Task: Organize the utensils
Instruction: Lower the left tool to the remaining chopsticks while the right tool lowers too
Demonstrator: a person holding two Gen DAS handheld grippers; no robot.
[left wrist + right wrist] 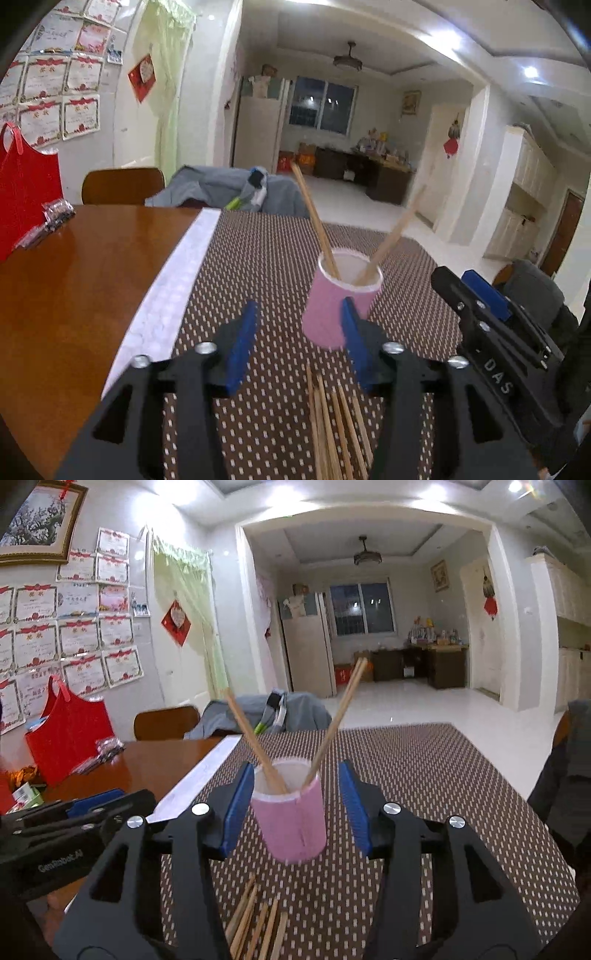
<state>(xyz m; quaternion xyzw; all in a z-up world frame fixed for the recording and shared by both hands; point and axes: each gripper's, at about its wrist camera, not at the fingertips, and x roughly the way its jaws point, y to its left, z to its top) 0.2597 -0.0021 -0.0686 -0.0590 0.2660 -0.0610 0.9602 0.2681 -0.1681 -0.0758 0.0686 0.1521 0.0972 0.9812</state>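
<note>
Your glossy reddish-brown wooden table (74, 280) carries a brown woven placemat dotted with white (266, 258), in a bright white-tiled room with certificates papered over the left wall. On the mat stands a pink paper cup with a white rim (290, 823), two slim wooden chopsticks (334, 720) leaning apart inside it, and a loose bundle of wooden chopsticks (334, 428) lies flat just in front. Your left claw (297, 339) gapes empty over the bundle, and your right claw (295, 806) stands open around the cup, blue ribbed pads clear of its sides.
</note>
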